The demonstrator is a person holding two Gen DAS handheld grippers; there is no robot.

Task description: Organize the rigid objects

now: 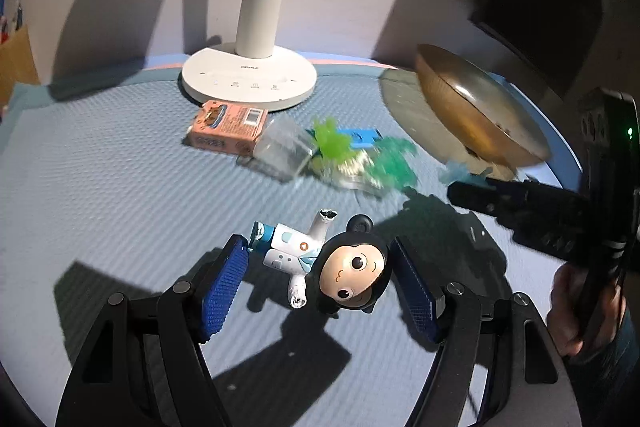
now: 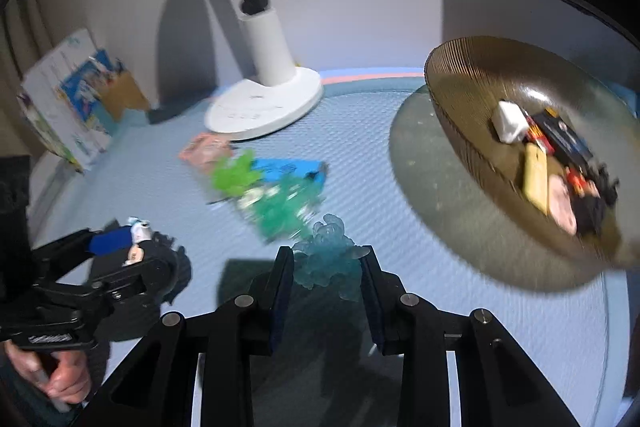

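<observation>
Your left gripper (image 1: 316,267) straddles a doll (image 1: 320,263) lying flat on the blue bench (image 1: 100,187): black hair with round ears, big eyes, white coat, chipped hands. Its jaws stand spread, blue pads apart from the doll. Your right gripper (image 2: 326,267) has its jaws pinching a translucent blue figure (image 2: 328,259). The lamp (image 1: 248,75) base reads "OPPLE". An orange box (image 1: 226,127) shows a barcode. The amber dish (image 2: 480,107) holds small items.
</observation>
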